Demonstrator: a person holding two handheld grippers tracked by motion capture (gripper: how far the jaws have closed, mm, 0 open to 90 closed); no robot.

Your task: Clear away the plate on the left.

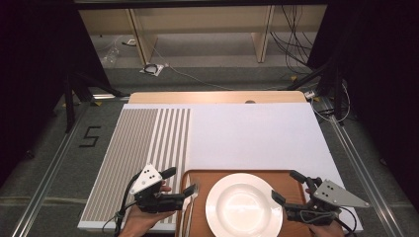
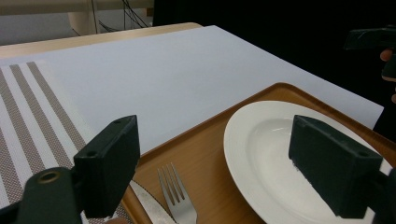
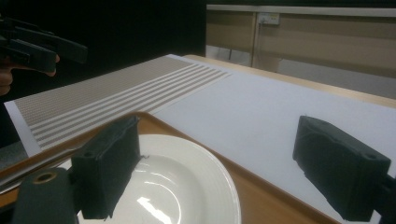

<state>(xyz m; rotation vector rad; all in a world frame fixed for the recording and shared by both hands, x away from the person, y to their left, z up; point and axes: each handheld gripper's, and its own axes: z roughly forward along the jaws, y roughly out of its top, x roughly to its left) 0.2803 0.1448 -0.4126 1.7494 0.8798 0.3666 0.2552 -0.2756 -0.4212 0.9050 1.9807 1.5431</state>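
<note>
A brown wooden tray (image 1: 232, 172) lies at the table's near edge with a white plate (image 1: 243, 207) on it. A fork (image 1: 191, 190) and a knife (image 1: 186, 215) lie along the tray's left side. My left gripper (image 1: 180, 183) hovers at the tray's left rim, open, with its jaws spread over the fork (image 2: 175, 193) and knife (image 2: 149, 205) and the plate (image 2: 266, 149) beyond. My right gripper (image 1: 286, 186) sits at the plate's right side, open and holding nothing, with the plate (image 3: 177, 182) below its left jaw.
The tray rests on a white placemat (image 1: 247, 133) with brown stripes (image 1: 133, 148) on its left part. A strip of wooden table (image 1: 217, 97) shows at the far edge. Beyond it are grey floor, cables (image 1: 153, 69) and pale shelving, with dark curtains on both sides.
</note>
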